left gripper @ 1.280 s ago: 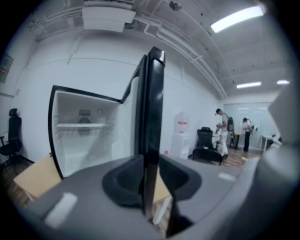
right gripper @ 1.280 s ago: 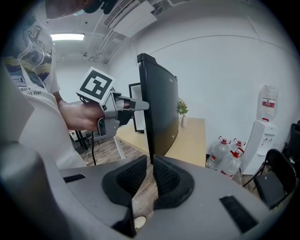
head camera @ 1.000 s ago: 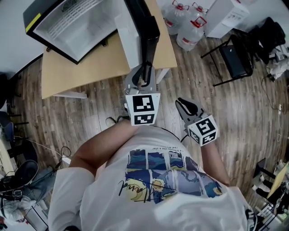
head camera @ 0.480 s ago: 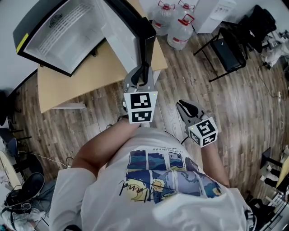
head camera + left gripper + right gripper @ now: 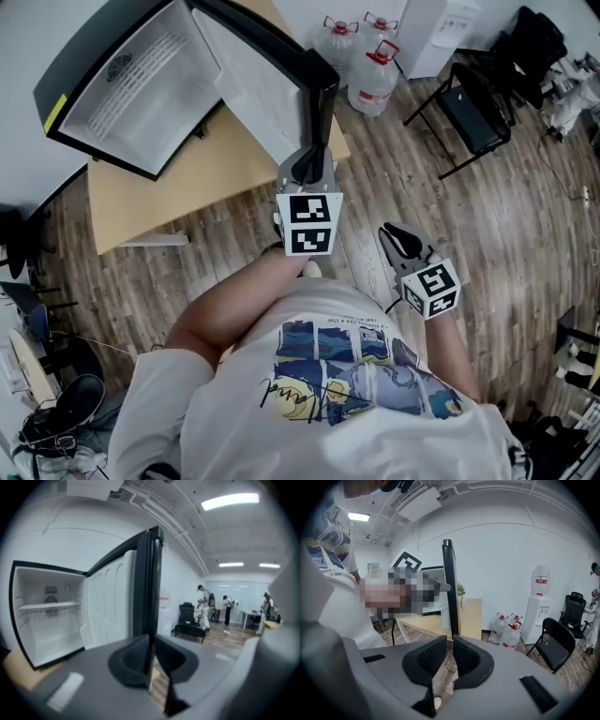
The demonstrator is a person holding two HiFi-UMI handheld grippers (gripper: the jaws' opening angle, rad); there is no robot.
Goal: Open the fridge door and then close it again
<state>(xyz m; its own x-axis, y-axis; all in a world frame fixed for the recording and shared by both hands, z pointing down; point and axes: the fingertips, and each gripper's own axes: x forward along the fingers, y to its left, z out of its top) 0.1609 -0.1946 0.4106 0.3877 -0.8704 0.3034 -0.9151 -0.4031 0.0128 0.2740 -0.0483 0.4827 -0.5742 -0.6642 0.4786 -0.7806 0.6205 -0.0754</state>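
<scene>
1. The fridge door is standing wide open, swung out from the fridge that is sitting on the wooden table. Its white liner is facing the cabinet and its black free edge is facing the person.
2. The left gripper is pointing straight at that free edge, at the door's lower corner. In the head view its tips are overlapping the corner. Whether they are touching the door cannot be told.
3. In the left gripper view the left gripper has just been closing its jaws. They are now standing almost together, leaving only a thin slit.
4. Nothing is lying between the pads, and a sliver of pale wood is showing through the slit. The fridge door is rising directly beyond the slit and in line with it, ahead of the jaws rather than inside them.
5. The right gripper is hanging to the right of the door and well apart from it, close to the person's body, above the floor.
6. In its own view the right gripper is keeping its jaws slightly apart, with a narrow gap that is widening toward the base. It is holding nothing, and floorboards are showing through the gap.
7. From there the fridge door is appearing edge-on as a thin dark upright, straight beyond the gap but far from the jaws.
8. Water bottles are standing on the floor behind the door, to its right.
</scene>
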